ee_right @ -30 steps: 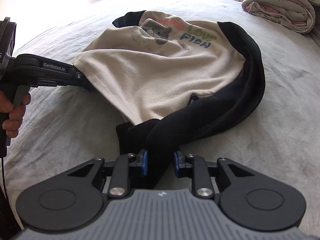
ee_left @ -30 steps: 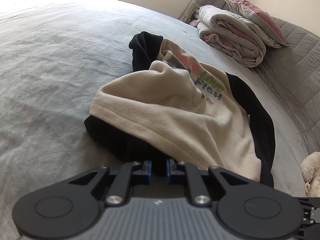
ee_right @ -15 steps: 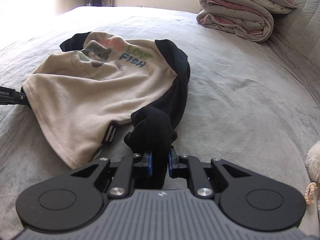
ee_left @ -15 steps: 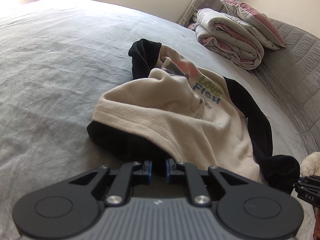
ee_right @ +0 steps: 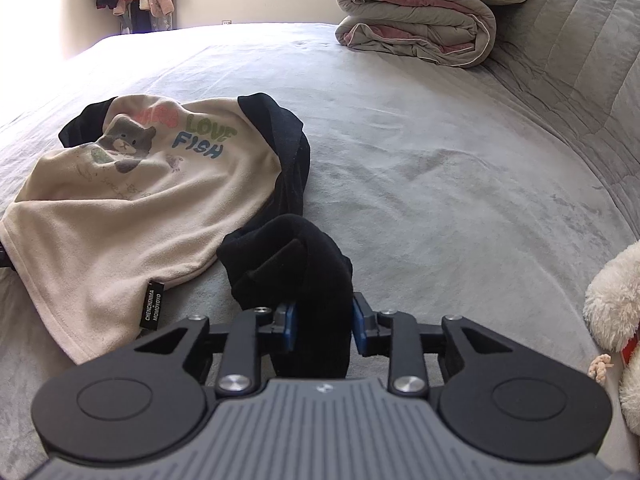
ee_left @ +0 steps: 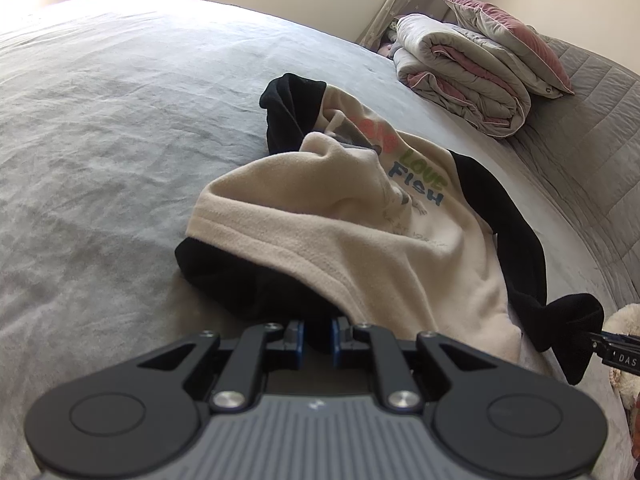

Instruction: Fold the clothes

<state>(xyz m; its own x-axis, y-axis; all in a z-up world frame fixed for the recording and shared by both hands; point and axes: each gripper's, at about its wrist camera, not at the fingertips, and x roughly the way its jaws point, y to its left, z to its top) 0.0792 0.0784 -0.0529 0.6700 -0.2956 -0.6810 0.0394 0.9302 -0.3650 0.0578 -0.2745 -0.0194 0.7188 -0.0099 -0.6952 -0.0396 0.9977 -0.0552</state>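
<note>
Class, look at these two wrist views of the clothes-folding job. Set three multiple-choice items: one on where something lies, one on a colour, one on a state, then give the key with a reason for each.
1. Where does the folded duvet lie?
A. At the far end of the bed, beside the headboard
B. On top of the sweatshirt
C. On the floor

2. What colour are the sleeves of the cream sweatshirt?
A. Red
B. Black
C. Grey

3. What is the state of the left gripper?
A. Wide open over bare bed
B. Holding a soft toy
C. Closed on the sweatshirt's dark fabric

Key:
1 A: it sits far up the grey bed, well beyond the sweatshirt.
2 B: the right sleeve and the far shoulder are black.
3 C: its jaws stand narrow, pinching black cloth at the hem.
</note>
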